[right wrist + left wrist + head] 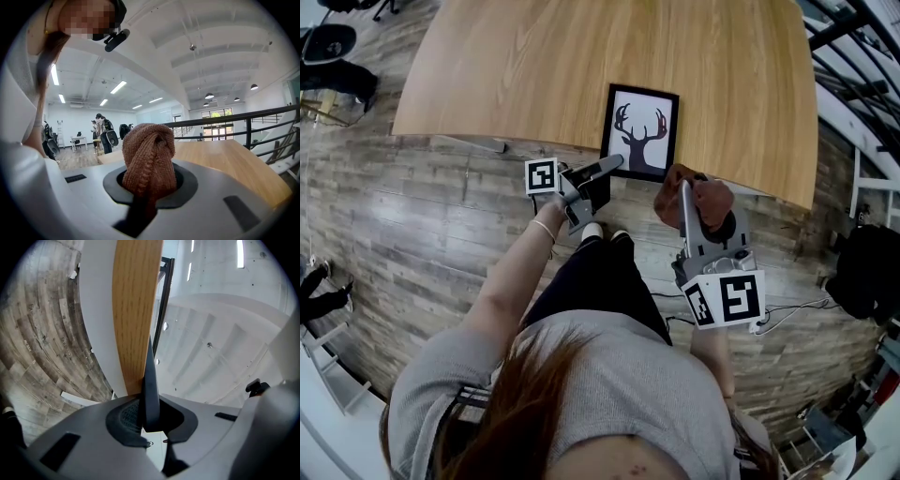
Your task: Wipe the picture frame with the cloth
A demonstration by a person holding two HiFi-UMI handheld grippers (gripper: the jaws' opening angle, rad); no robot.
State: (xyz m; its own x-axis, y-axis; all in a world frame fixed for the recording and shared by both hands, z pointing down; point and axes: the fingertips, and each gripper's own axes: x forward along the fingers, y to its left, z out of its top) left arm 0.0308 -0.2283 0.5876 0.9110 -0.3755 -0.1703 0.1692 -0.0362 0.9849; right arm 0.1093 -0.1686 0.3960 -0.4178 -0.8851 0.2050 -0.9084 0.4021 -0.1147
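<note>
Pinching the picture frame (641, 131) by its corner at the tabletop's (534, 66) near edge, the left tongs (613, 165) apparently steadied it, while the right tongs (684, 187) clamped the bunched cloth (712, 199), ready for wiping.

Your black picture frame (641, 131), deer silhouette up, lies flat at the table (534, 75) edge; brown cloth (712, 199) bunched beside its corner.
</note>
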